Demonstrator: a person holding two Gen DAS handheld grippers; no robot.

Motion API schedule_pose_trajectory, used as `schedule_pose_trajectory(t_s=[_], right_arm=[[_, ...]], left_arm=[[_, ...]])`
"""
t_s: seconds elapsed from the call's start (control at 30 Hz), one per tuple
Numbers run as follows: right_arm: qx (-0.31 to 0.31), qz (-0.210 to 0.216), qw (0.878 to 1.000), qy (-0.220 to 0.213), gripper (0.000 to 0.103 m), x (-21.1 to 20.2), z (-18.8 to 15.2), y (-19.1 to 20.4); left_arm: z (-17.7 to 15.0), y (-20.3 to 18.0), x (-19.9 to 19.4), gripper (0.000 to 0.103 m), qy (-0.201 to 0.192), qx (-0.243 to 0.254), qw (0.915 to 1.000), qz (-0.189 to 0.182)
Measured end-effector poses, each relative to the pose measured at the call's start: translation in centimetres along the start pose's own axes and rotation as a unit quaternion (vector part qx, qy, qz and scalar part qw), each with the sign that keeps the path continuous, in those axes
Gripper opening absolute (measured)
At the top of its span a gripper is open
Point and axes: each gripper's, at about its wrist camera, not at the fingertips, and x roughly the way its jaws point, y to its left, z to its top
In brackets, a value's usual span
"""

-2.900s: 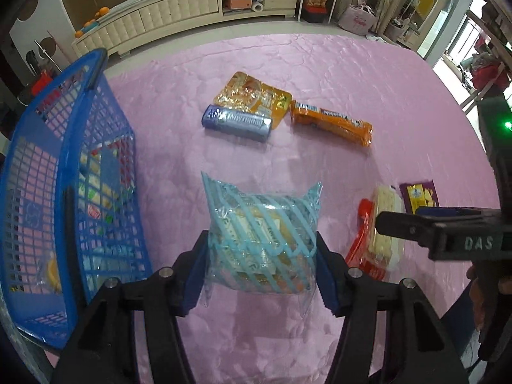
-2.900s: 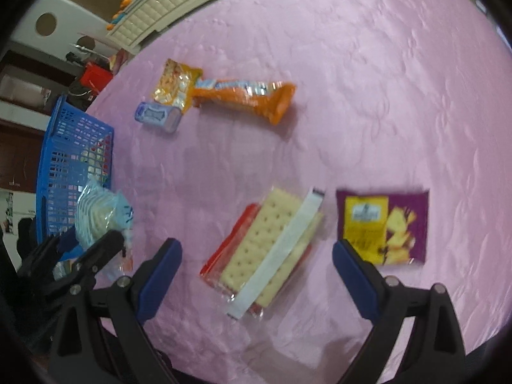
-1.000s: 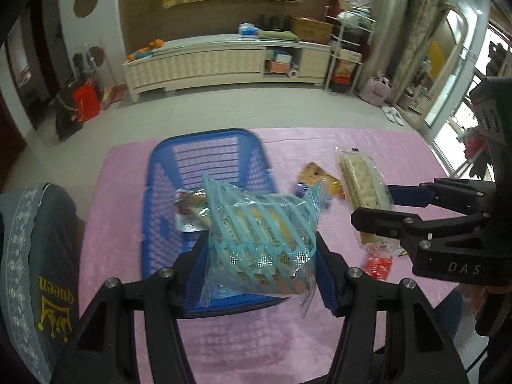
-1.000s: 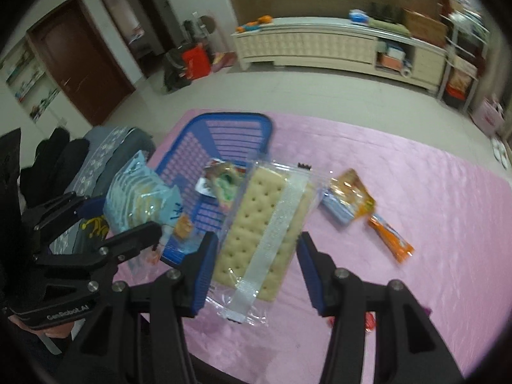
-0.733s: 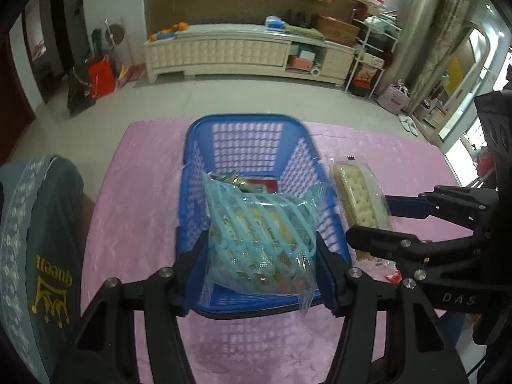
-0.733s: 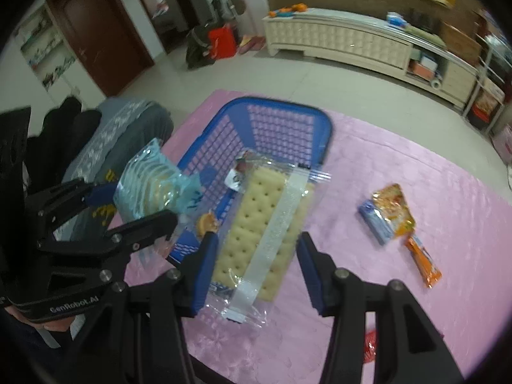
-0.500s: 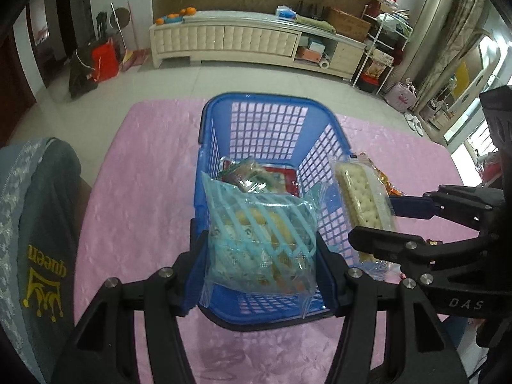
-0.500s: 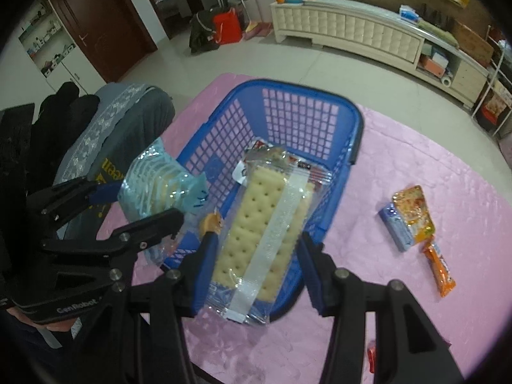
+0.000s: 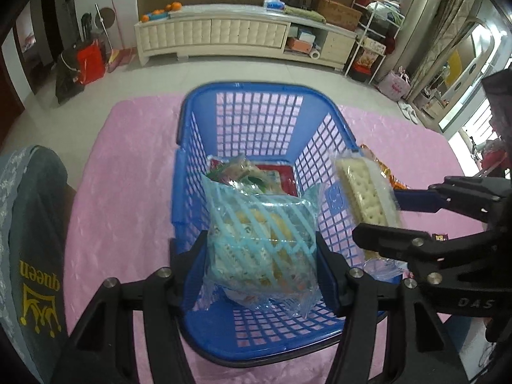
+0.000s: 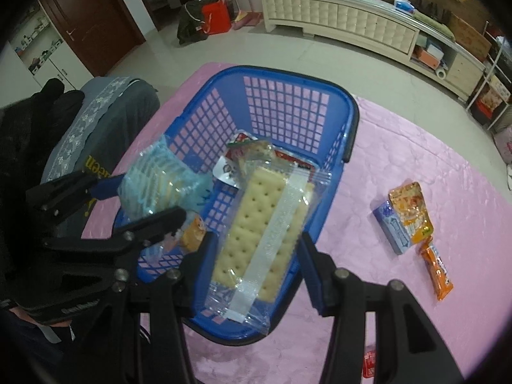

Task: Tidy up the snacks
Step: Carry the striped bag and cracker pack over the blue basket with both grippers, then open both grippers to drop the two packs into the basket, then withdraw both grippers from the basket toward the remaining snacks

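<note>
Left wrist view: your left hand-held gripper (image 9: 260, 256) clamps the blue-striped snack bag (image 9: 260, 240) above the blue basket (image 9: 256, 102); lower before releasing.

Right wrist view: your right hand-held gripper (image 10: 256, 252) grips the cracker pack (image 10: 265, 220) over the basket's rim. Only here you see three packets (image 10: 412, 220) left on the pink bench (image 10: 432, 166).

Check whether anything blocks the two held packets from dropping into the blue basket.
Nothing visible does. The striped packet and cracker pack hang over the open basket; a few snacks lie on its floor, leaving room.
</note>
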Motion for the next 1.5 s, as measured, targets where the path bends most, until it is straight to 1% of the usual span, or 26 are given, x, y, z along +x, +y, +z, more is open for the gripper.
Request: schedule_pose_trajectory(t_s=[0.07,0.13,0.23,0.4,0.57,0.7,0.93,1.0,1.07,1.1,1.13,1.2,1.27,1.37,1.5], right_arm=[[0.001,0.000,1.000,-0.001,0.055,0.0,-0.1,0.0],[0.002,0.001,1.000,-0.001,0.055,-0.1,-0.2,0.1],[0.004,0.004,1.000,-0.004,0.055,-0.3,-0.5,0.0],[0.006,0.010,1.000,-0.012,0.055,-1.1,-0.6,0.5],[-0.006,0.014,1.000,-0.016,0.055,-1.4,-0.3,1.9],[-0.021,0.013,1.000,-0.012,0.055,-0.7,-0.1,3.3],[-0.041,0.002,0.999,0.009,0.056,1.8,0.2,5.1],[-0.044,-0.003,0.999,0.010,0.055,2.4,0.3,5.5],[-0.046,-0.003,0.999,0.012,0.058,3.1,0.3,5.7],[-0.046,-0.003,0.999,0.018,0.061,3.5,0.2,5.7],[-0.047,-0.001,0.999,0.027,0.071,3.9,0.2,5.7],[-0.049,0.000,0.998,0.034,0.081,4.2,-0.1,5.6],[-0.045,-0.004,0.999,0.024,0.082,3.7,-0.6,5.4],[-0.035,0.008,0.999,0.014,0.083,2.3,-1.4,4.8],[-0.033,0.007,0.999,-0.001,0.083,-0.2,-2.5,4.0]], left_arm=[[-0.2,0.1,0.5,0.064,0.010,0.001,0.9999,0.004],[-0.4,-0.1,0.5,0.071,0.009,0.013,0.9997,0.018],[-0.7,0.0,-0.5,0.075,-0.001,0.020,0.9994,0.028],[-1.0,1.0,-3.0,0.078,-0.021,-0.001,0.9996,0.020],[-1.9,1.8,-4.9,0.078,-0.036,-0.012,0.9990,0.022],[-2.9,2.5,-5.8,0.078,-0.042,-0.012,0.9985,0.034],[-4.2,3.7,-6.0,0.078,-0.043,-0.015,0.9979,0.046],[-4.2,4.2,-5.7,0.078,-0.043,-0.023,0.9977,0.047],[-4.2,4.9,-5.2,0.078,-0.041,-0.036,0.9977,0.041],[-4.3,5.2,-5.1,0.078,-0.039,-0.042,0.9976,0.040],[-4.4,5.4,-4.9,0.078,-0.038,-0.046,0.9975,0.039],[-4.6,5.5,-4.8,0.078,-0.035,-0.048,0.9974,0.041],[-4.9,5.3,-4.9,0.078,-0.035,-0.043,0.9977,0.038],[-5.2,4.4,-5.4,0.078,-0.037,-0.037,0.9979,0.038],[-5.2,2.3,-6.4,0.078,-0.042,-0.028,0.9983,0.030]])
